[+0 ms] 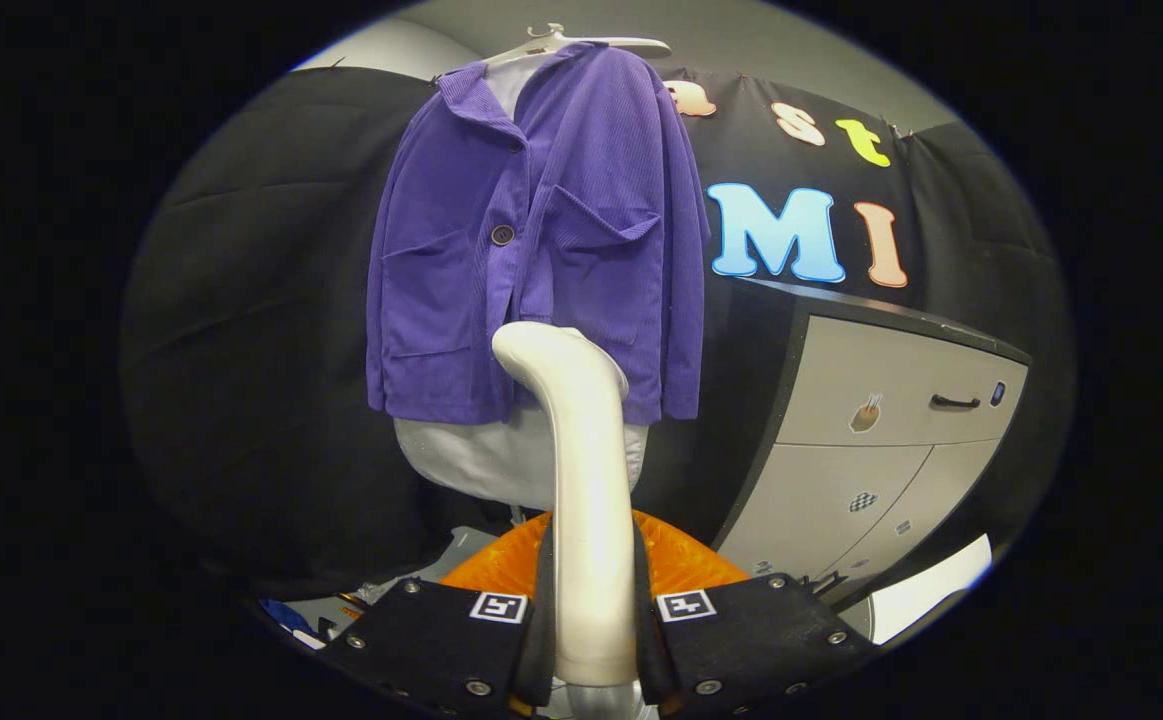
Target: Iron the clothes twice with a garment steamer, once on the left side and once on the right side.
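My gripper (593,625) is clamped on the garment steamer (581,480): both fingers (441,640) press its white handle, which stands upright btwn them w/ the head curving toward the purple jacket (531,250). Jacket hangs on a white hanger (581,42) just beyond, over a pale garment (hem shows below). Grey cabinet (881,440) to the right; something orange (681,565) behind my fingers.

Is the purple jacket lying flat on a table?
No, the purple jacket hangs on a white hanger, beyond the garment steamer that the gripper clamps between its fingers.
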`<state>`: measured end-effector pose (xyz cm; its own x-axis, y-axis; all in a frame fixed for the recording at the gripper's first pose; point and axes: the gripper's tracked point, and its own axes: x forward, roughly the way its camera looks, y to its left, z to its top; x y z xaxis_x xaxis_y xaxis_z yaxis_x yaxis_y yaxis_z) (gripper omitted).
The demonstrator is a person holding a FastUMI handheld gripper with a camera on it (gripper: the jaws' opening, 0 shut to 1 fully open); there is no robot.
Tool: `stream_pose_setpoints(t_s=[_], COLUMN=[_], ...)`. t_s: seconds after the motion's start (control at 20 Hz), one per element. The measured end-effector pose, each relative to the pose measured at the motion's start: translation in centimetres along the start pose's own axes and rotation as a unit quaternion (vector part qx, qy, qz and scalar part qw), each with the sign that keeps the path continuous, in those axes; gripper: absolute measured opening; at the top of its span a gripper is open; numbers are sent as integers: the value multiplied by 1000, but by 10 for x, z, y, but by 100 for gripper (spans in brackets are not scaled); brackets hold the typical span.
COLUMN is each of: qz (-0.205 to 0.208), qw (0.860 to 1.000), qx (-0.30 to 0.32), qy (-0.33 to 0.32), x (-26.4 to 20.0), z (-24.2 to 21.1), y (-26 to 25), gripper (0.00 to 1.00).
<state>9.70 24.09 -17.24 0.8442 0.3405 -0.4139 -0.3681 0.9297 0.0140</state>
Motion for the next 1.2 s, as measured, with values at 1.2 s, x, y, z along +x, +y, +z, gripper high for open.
stream_pose_setpoints(t_s=[1.2], qz=[71], qw=[962], qx=[-2], qy=[-265], x=[-99], z=[284], y=[58], gripper=[33])
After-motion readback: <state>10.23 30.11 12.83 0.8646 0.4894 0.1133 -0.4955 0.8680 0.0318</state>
